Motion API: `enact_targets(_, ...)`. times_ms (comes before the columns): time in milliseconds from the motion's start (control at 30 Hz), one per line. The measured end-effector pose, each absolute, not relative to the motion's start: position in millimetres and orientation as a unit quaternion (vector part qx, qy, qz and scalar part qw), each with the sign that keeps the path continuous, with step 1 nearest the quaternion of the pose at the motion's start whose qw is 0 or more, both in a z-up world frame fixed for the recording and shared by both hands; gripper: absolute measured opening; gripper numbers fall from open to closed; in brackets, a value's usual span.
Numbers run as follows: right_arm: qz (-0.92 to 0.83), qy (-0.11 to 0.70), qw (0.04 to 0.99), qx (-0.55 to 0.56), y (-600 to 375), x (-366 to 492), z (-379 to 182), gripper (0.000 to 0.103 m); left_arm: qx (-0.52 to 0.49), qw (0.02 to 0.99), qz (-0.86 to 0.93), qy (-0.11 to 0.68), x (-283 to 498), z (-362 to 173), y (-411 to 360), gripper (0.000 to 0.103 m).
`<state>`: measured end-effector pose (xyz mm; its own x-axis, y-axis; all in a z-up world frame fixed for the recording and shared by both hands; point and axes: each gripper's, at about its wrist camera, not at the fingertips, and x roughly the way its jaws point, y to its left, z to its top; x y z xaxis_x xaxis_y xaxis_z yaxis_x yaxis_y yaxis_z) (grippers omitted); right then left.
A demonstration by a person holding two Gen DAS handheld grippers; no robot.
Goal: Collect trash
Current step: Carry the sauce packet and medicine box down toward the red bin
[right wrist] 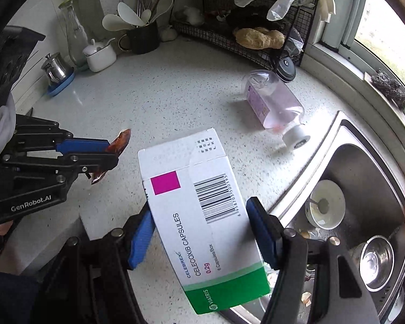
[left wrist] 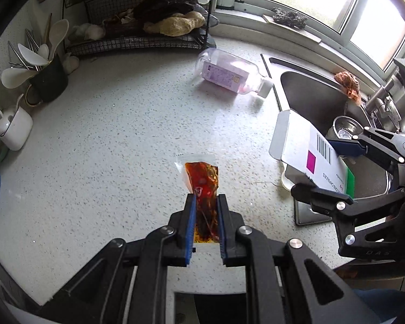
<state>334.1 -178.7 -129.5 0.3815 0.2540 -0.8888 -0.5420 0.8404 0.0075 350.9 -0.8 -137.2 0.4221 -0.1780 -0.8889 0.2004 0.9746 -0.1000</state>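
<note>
My left gripper (left wrist: pixel 206 197) is shut on a red-brown sauce packet (left wrist: pixel 203 179) and holds it above the speckled countertop (left wrist: pixel 121 135); it also shows in the right wrist view (right wrist: pixel 105 154) with the packet (right wrist: pixel 121 140). My right gripper (right wrist: pixel 199 216) is shut on a white and green capsule box (right wrist: pixel 197 216), held near the sink edge; the box also shows in the left wrist view (left wrist: pixel 321 159). An empty clear bottle (left wrist: pixel 229 74) with a purple label lies on its side near the sink, also in the right wrist view (right wrist: pixel 275 102).
A steel sink (right wrist: pixel 364 167) at the right holds a white bowl (right wrist: pixel 325 205) and a steel cup (right wrist: pixel 376 259). A black wire rack (left wrist: pixel 137 27) stands at the back. A utensil mug (left wrist: pixel 48 78), a white pot (left wrist: pixel 13 129) and a glass bottle (right wrist: pixel 73 27) line the left wall.
</note>
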Motion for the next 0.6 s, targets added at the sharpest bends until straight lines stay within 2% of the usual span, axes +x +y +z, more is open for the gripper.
enact_targets(300,0.214,0.485,0.842,-0.099,-222.1,236.7,-123.9,0.064,0.041,0.850,-0.135,0.507,252.2,-128.3,-64.6,0.013)
enact_targets(600,0.180,0.503,0.844,-0.045,-268.4,142.4,-146.4,0.064,0.065,0.837,-0.158,0.520,167.5,-152.4,-119.7,0.013)
